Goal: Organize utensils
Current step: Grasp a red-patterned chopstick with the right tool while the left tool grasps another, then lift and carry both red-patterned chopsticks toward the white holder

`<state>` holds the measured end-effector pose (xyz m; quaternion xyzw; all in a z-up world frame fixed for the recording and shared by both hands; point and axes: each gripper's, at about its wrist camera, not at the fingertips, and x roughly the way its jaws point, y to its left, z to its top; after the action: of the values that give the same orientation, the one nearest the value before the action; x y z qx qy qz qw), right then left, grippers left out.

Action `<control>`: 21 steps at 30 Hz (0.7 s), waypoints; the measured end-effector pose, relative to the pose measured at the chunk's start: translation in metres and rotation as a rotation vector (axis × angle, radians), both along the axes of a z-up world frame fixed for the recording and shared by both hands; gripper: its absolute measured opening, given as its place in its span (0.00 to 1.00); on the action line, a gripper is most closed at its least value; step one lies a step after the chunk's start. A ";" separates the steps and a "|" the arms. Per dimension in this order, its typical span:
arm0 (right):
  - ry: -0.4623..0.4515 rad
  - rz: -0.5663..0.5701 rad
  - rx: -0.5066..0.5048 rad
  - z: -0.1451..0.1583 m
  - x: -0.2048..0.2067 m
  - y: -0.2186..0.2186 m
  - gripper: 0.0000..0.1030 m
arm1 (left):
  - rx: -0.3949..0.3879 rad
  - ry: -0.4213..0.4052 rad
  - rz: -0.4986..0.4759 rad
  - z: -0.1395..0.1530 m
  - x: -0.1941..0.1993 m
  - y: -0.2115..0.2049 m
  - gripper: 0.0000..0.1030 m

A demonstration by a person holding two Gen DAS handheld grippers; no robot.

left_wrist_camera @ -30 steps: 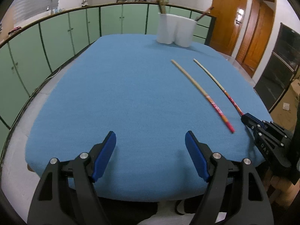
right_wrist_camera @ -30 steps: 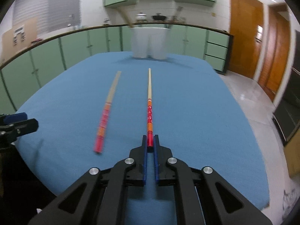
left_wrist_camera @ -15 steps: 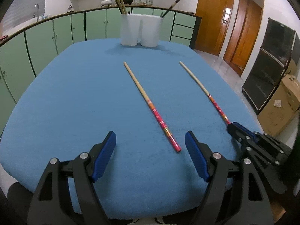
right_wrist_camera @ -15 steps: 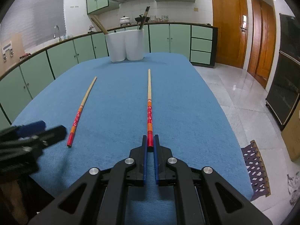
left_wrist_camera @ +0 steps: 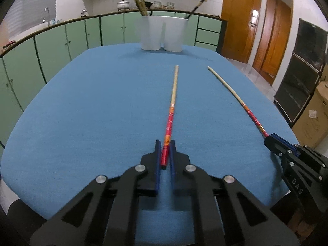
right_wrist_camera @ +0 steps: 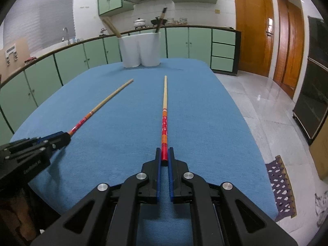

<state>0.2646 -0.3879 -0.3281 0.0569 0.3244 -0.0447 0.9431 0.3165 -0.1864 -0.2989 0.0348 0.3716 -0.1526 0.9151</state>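
Your left gripper (left_wrist_camera: 164, 153) is closed on the red end of the left chopstick (left_wrist_camera: 171, 110); the two blue pads (left_wrist_camera: 157, 160) press it from both sides, with only the width of the stick between them. The stick points straight forward from the pads, red with small white marks near you, then orange bands, then pale bare wood to the tip. It lies low along the blue table cover (left_wrist_camera: 92, 106), but from your wrist view I cannot tell if it touches the cloth or is a little above it.

Your right gripper (right_wrist_camera: 164, 160) is in the same condition: its blue pads (right_wrist_camera: 157, 164) are clamped on the red end of the right chopstick (right_wrist_camera: 164, 114), which also goes straight away from you over the cover. In the left wrist view you see this gripper at the right edge of the table, with its chopstick curving away from it. In the right wrist view your left gripper shows at the left side, and its stick goes forward and to the right.

The two sticks are well apart and do not touch; both tips point toward the far end of the table. There the white double holder (left_wrist_camera: 164, 33) stands upright on the cover, far from both tips. It already has brown sticks (left_wrist_camera: 139, 2) in its left cup and one dark-handled utensil (left_wrist_camera: 195, 7) leaning out of the right cup.
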 end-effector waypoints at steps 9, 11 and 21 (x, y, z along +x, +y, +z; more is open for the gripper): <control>-0.005 0.119 -0.049 0.002 0.004 0.037 0.06 | 0.002 0.017 0.100 0.007 -0.005 0.047 0.05; -0.007 0.130 -0.054 0.002 0.004 0.043 0.07 | 0.013 0.019 0.096 0.006 -0.008 0.054 0.08; -0.004 0.135 -0.067 0.003 0.001 0.051 0.07 | -0.021 0.026 0.005 0.006 -0.004 0.059 0.05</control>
<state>0.2656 -0.3367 -0.3254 0.0032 0.3240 0.0085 0.9460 0.3126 -0.1276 -0.2926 0.0223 0.3817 -0.1545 0.9110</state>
